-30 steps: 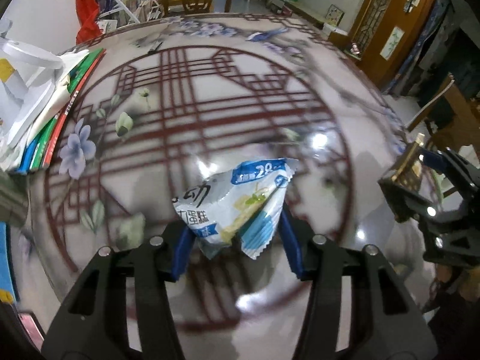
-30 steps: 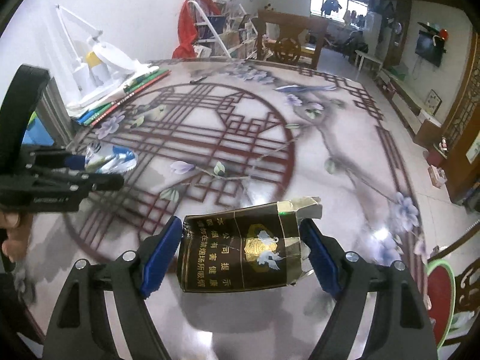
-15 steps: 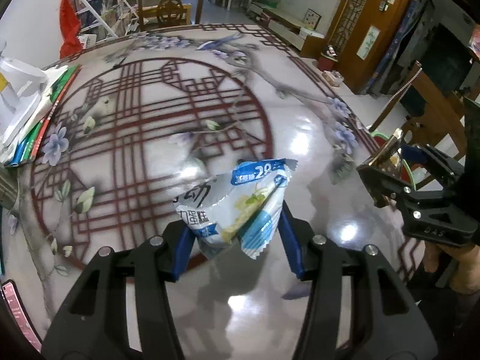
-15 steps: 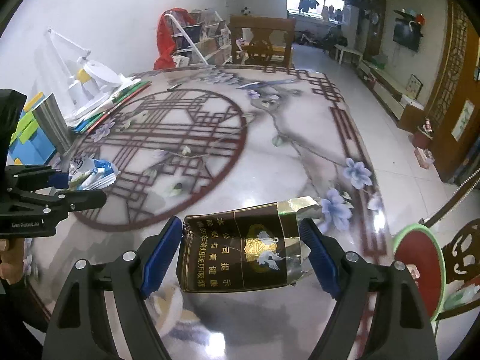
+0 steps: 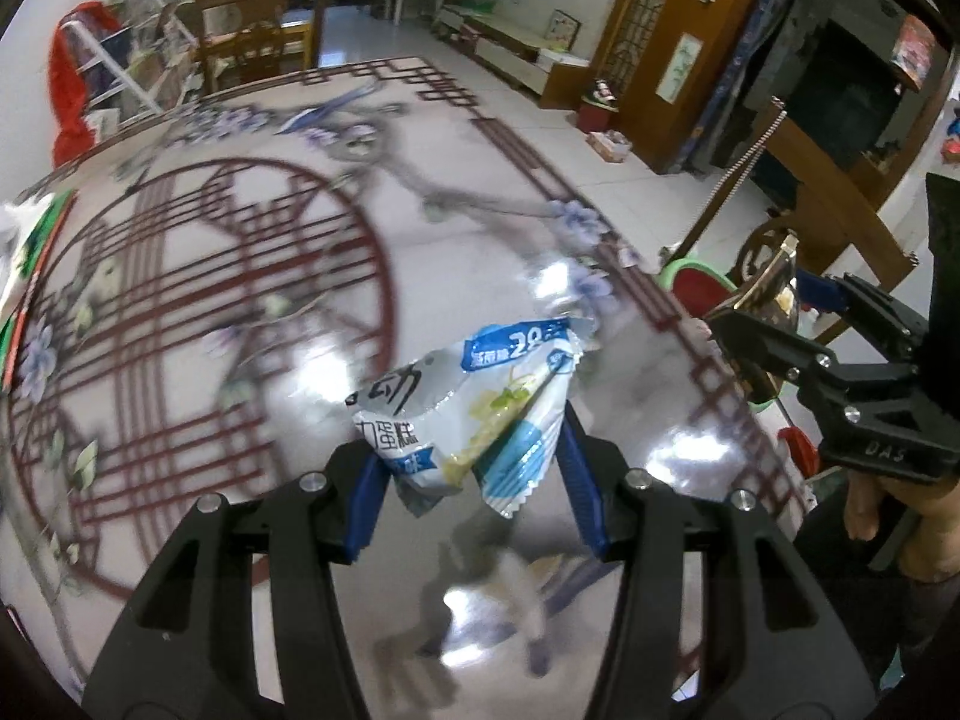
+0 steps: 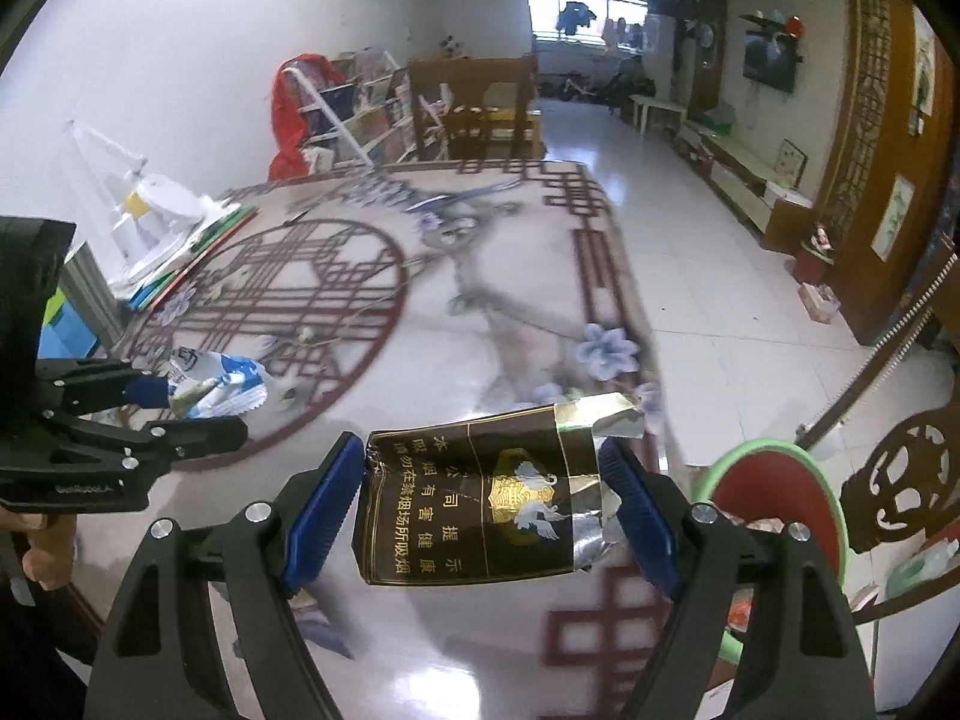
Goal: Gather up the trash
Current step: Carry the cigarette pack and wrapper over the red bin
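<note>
The left tool (image 5: pixel 468 468) holds a snack wrapper (image 5: pixel 474 414) above the surface (image 5: pixel 240 312); the right tool (image 6: pixel 486 510) holds a cigarette pack (image 6: pixel 480 510) over the surface's near right edge. A bin (image 6: pixel 774 504) stands on the floor just beyond that edge — to the right. Books (image 6: pixel 198 246) and a lamp (image 6: pixel 156 204) lie at the surface's far left, a chair (image 6: pixel 480 114) behind it.

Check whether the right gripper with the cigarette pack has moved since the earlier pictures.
Yes. The right gripper, shut on the cigarette pack, has carried it from over the table's round lattice pattern rightward to the table edge, near the green-rimmed bin.
</note>
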Available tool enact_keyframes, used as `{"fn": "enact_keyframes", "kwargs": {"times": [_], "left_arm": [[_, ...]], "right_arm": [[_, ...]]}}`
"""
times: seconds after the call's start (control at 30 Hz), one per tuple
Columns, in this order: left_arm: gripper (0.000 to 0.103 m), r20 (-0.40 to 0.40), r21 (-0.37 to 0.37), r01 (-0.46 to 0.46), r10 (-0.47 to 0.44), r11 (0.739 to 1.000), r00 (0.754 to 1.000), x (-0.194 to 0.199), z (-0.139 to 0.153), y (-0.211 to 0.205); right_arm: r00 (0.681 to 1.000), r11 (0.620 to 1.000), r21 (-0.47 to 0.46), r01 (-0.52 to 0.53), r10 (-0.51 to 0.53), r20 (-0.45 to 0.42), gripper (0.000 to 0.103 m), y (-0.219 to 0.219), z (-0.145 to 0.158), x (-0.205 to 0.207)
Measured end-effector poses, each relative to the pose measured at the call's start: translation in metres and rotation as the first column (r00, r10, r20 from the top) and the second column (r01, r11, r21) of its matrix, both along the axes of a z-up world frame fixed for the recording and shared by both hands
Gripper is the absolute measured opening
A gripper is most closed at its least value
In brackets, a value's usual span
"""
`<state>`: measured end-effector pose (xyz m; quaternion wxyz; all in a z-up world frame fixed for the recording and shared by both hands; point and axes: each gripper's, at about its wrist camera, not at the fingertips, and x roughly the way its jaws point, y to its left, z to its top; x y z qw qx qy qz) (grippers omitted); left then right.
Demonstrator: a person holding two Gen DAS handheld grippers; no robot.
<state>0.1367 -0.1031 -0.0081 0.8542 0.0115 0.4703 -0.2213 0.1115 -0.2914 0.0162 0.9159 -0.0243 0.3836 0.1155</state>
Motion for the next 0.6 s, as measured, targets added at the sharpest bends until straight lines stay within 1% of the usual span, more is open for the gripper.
{"fn": "enact_keyframes", "kwargs": {"times": [0.27, 0.6], "left_arm": [[0.050, 0.007, -0.026, 0.079, -0.079, 0.997, 0.997, 0.008, 0.009, -0.056], [0.050, 0.012, -0.068, 0.177, -0.176, 0.982, 0.984, 0.024, 0.018, -0.126]], "right_arm": [[0.997, 0.996, 0.024, 0.082, -0.082, 0.011, 0.077, -0.060, 0.009, 0.002], [0.979, 0.979, 0.010, 0.204, -0.204, 0.011, 0.077, -0.147, 0.011, 0.003]]}}
